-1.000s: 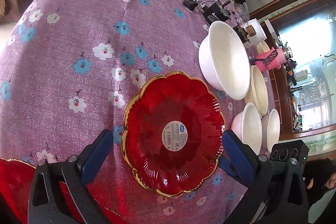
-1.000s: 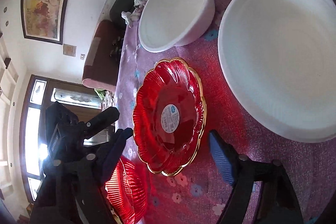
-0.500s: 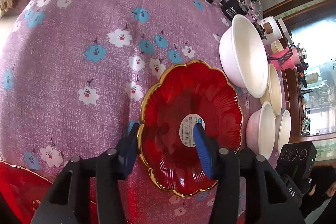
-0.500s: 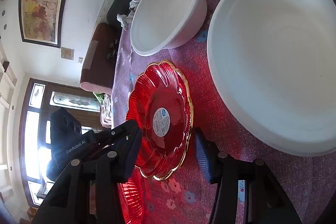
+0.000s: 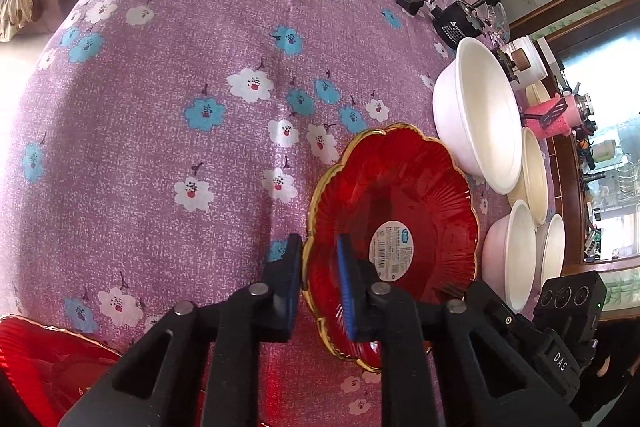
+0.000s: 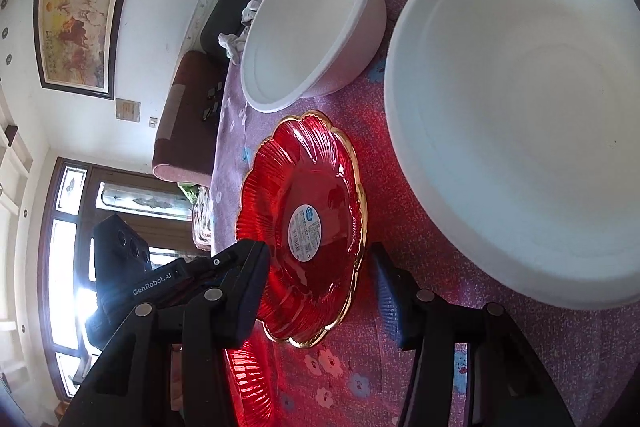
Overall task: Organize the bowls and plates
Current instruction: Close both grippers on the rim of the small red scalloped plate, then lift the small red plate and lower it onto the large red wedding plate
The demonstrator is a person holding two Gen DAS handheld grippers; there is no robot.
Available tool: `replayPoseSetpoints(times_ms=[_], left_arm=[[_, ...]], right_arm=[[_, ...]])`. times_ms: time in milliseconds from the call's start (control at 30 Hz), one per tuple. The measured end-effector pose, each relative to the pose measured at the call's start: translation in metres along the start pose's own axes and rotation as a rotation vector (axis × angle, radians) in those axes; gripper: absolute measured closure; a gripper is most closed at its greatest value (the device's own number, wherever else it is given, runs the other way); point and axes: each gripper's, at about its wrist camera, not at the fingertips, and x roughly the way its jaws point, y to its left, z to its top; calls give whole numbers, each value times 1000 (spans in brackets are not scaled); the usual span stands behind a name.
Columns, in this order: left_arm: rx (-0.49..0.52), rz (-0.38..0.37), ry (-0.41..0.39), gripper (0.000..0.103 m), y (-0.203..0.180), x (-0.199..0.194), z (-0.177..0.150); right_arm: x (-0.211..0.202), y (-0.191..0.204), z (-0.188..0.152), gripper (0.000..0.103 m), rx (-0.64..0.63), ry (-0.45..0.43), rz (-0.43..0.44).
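Observation:
A red scalloped plate [image 5: 400,195] with a gold rim and a white sticker lies on the flowered purple tablecloth [image 5: 180,87]. My left gripper [image 5: 319,242] is closing on its left rim, one pad outside the gold edge and one inside the dish, both touching it. In the right wrist view the same red plate [image 6: 304,195] lies ahead of my right gripper [image 6: 320,255]. Its jaws stand half open, with the plate's near rim between the fingers and no pad pressing on it. A second red plate [image 5: 40,367] lies at the lower left.
A large white bowl [image 5: 476,123], a cream bowl [image 5: 534,171] and two smaller bowls [image 5: 508,255] line the table's right side. In the right wrist view a wide white bowl [image 6: 520,127] sits close to the right. Power adapters [image 5: 456,23] and jars lie at the back.
The left jaws went from wide open around the red plate to pinched on its left rim. The right jaws narrowed and came closer to the plate's near edge.

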Motion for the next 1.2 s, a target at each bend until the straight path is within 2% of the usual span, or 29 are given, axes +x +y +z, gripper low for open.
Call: replayPoseSetpoints(times_ms=[67,200,300,367,400,833,1200], left_arm=[[1,8,-4,95,0,-1,0],[1,10,-6,95,1,0,1],[8,21,-8,95,-1,1,0],[10,27,-15,95,-1,0,0],[9,25,-15,95,-1,0,1],[33,31,-64,95,-8,-23,-4],[66,54,-162,95,-8,-89,-34]], right_arm=[[-1,-3,-1,47,11,2,0],[-6,-5,-1,51,18,-17,6],[-8,-6,-1,70,8,-35,-30],[-8,-9,0,92,10,-44,-59],[-8,-10,0,94,8,-48,-71],[-17,2,-5,94,-74,-97,-81],[-40,39,-36,95,-137,-105,-29]])
